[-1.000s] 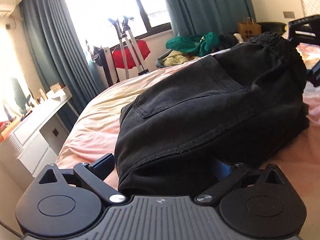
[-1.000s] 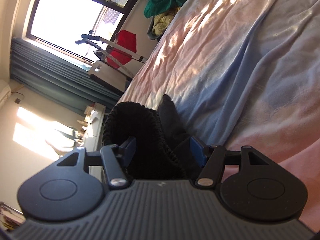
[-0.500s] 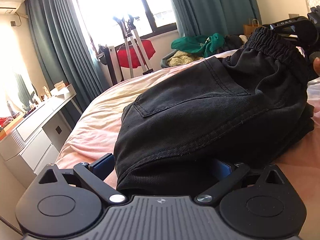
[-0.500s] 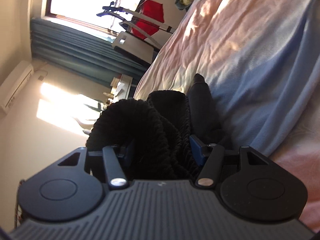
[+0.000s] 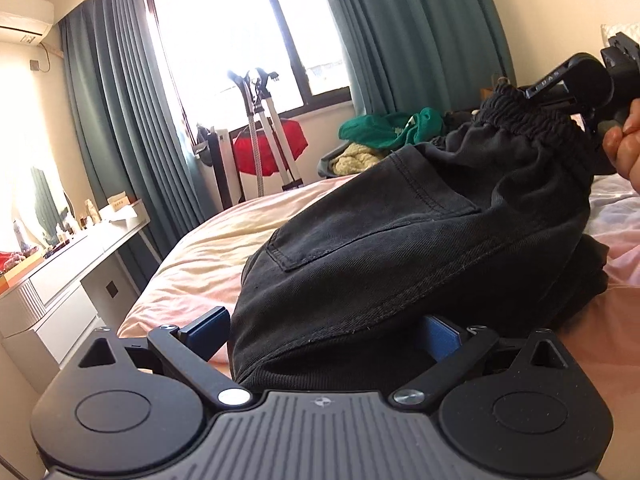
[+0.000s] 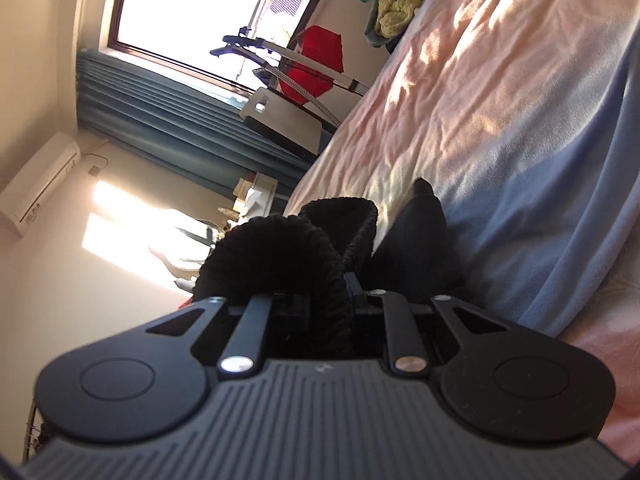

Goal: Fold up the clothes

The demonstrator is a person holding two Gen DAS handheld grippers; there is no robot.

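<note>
I'm seeing black trousers [image 5: 420,248] on a pink-and-blue bedsheet [image 6: 520,128] — teal curtains [image 5: 400,40], green clothes [image 5: 392,128], something red [image 5: 276,148], maybe fabric.

Both grippers are matte black: the left gripper [image 5: 324,332] and right gripper [image 6: 328,300] have ribbed grey housings, round side discs, silver pivot screws, triangular cut-outs and blue finger pads [image 5: 208,330].

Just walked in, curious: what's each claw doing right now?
Left claw: open, wide around the black cotton trousers' edge, pads apart.
Right claw: just closed, shut on the trousers' ribbed elastic waistband.
</note>
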